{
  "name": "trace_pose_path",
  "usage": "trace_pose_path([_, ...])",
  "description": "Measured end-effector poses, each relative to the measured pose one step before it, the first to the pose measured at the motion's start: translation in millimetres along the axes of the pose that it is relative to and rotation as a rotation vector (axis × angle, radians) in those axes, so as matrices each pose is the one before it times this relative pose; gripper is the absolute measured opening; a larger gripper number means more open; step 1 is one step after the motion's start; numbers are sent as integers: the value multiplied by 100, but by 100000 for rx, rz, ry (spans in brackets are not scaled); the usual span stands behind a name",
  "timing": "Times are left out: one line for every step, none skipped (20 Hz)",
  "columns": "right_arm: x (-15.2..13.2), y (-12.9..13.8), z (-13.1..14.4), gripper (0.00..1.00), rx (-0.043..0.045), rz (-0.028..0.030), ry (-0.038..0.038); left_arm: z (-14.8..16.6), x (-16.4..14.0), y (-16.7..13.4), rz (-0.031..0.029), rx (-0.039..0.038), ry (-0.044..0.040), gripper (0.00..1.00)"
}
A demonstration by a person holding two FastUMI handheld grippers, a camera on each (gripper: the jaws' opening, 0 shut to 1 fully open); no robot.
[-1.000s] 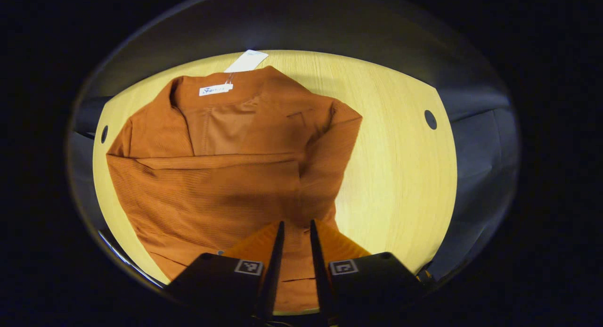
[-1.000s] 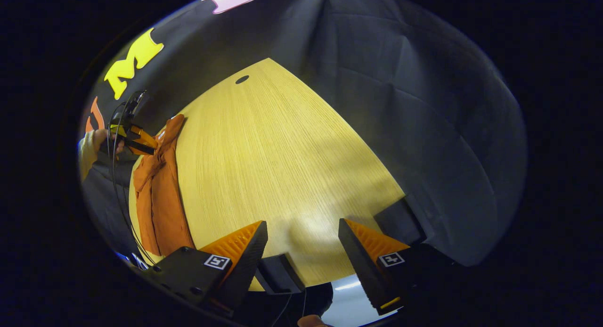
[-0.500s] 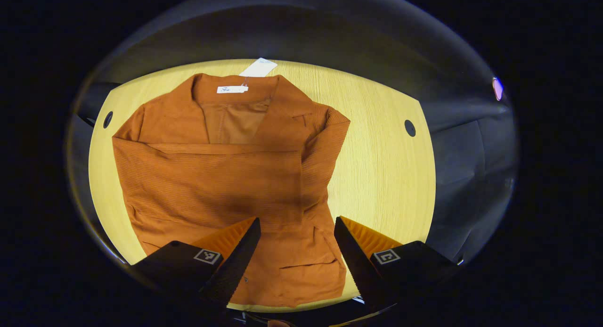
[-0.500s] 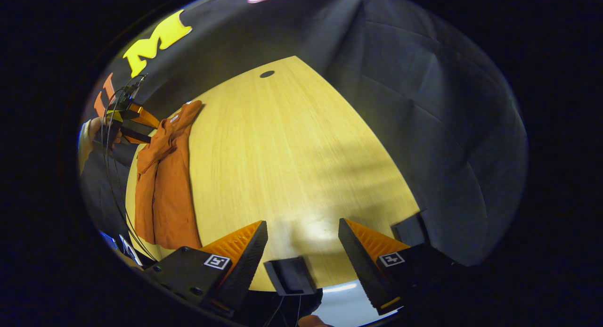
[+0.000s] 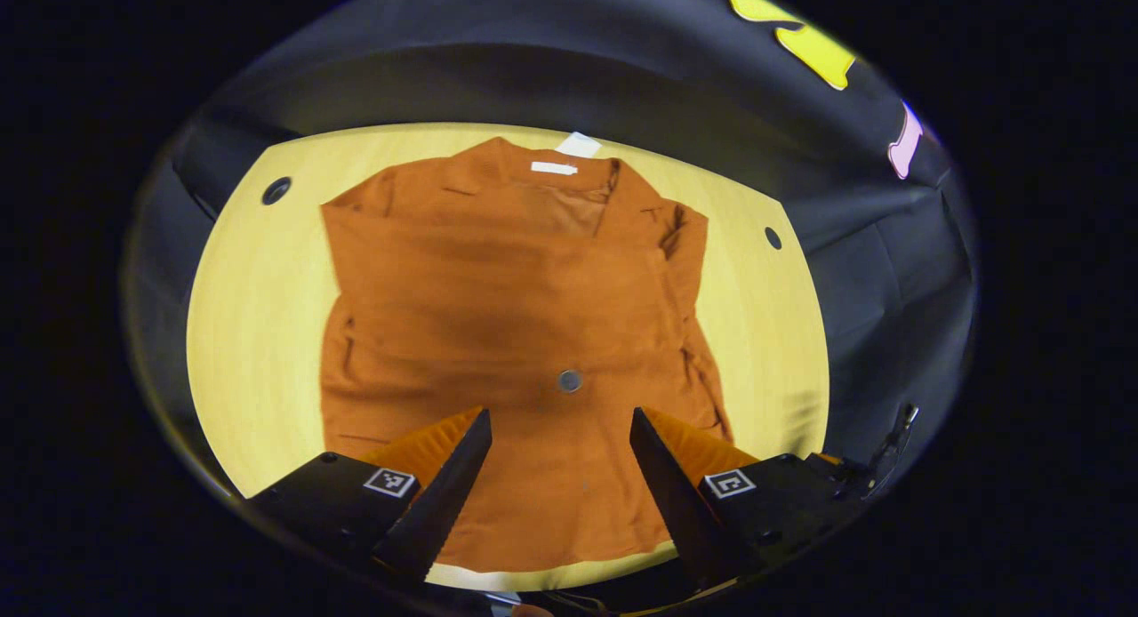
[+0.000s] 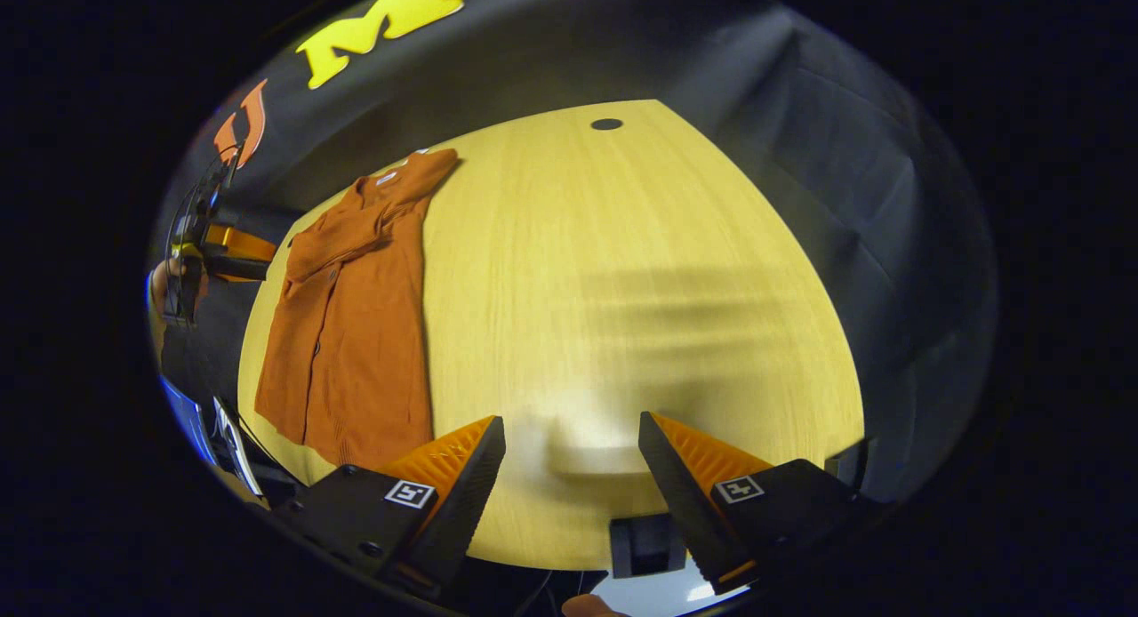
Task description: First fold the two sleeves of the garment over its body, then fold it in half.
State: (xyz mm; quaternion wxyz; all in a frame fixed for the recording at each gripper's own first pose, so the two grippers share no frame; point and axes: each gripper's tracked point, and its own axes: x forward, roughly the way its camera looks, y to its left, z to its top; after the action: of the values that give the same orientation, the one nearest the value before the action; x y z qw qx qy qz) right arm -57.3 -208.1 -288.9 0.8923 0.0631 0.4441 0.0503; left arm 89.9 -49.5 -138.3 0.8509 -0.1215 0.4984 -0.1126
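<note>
Two sleeves are seen already laid over the body of the orange garment (image 5: pixel 524 332) in the left gripper view, where the garment is spread flat on the pale wooden table (image 5: pixel 258 332), collar and white tag (image 5: pixel 578 144) at the far edge, a small button (image 5: pixel 570 380) near its middle; a second ago a sleeve was pinched between the fingers of the left gripper (image 5: pixel 560 439), which are now held well apart and empty above the hem; the sleeve step is therefore judged complete, and the fold in half is what is left. In the right gripper view the garment (image 6: pixel 356 315) is seen at the left side of the table (image 6: pixel 622 288), with the left gripper (image 6: pixel 236 257) and the hand (image 6: pixel 164 284) holding it beside it at the table's edge; the right gripper (image 6: pixel 569 448) is held open over bare wood, well apart from the cloth; it has been turned further toward the garment than half a second ago, and will probably be needed at the hem.
</note>
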Motion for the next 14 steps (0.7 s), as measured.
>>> trace_pose_path([291,845,159,98,-2121,556,640,-1047,-610,1718,810,-1755,-587,100])
trace_pose_path([292,781,142,98,-2027,249,480,-1043,-644,1685,813,-2330,-643,100])
trace_pose_path([161,783,68,98,-1808,312,567,-835,-249,1890,1782,-1917,-997,100])
trace_pose_path([349,786,2,98,-1680,359,970,-798,-285,1955,2195,-1113,-883,100])
trace_pose_path([261,653,-57,98,-1042,274,735,-1269,-266,1882,1476,-315,80,100])
trace_pose_path([382,694,44,98,-1018,276,694,-1297,-131,1809,1529,-269,836,100])
trace_pose_path([231,608,-213,98,-1227,30,1175,-1933,131,1870,1583,-813,2100,100])
trace_pose_path([144,574,-250,98,-1433,-101,1277,-1590,-13,1774,1241,-1528,2208,100])
trace_pose_path([193,351,-238,98,-1418,-224,1153,-1463,35,1482,34,-1923,1594,100])
trace_pose_path([74,391,-301,98,-1359,-272,1400,-1208,102,1204,-532,-2171,1429,100])
trace_pose_path([132,516,-145,98,-1424,-255,1302,-1057,111,1013,-1146,-1823,1936,100])
trace_pose_path([102,475,-178,98,-1331,673,1165,-976,112,886,-1621,-902,2764,100])
trace_pose_path([237,583,-527,98,-1039,1283,2545,-947,110,801,-1513,-311,3393,100])
trace_pose_path([384,251,-647,94,-1076,976,3591,-818,1,668,-1589,-512,3304,100])
